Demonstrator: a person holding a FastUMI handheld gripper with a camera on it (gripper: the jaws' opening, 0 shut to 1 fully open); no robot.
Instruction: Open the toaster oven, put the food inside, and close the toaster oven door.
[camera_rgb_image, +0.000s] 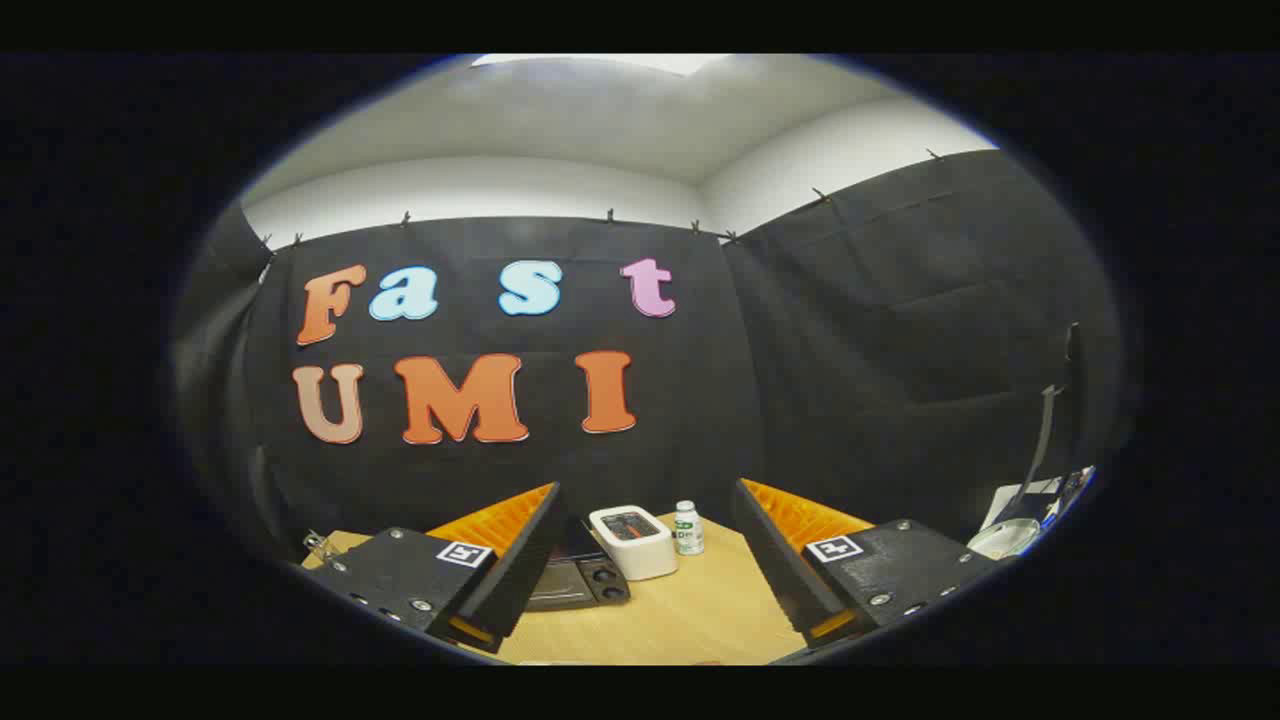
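Gripper (640, 580) fingers standing wide apart, holding nothing; small dark metal toaster oven (580, 580) apparently unopened; whole task pending.

toaster oven (578, 580) partly hidden behind the left fingers (520, 560), small bottle (688, 528) label too small to tell

The camera rides high, looking forward and down over the wooden table (690, 610) toward the booth's wall.
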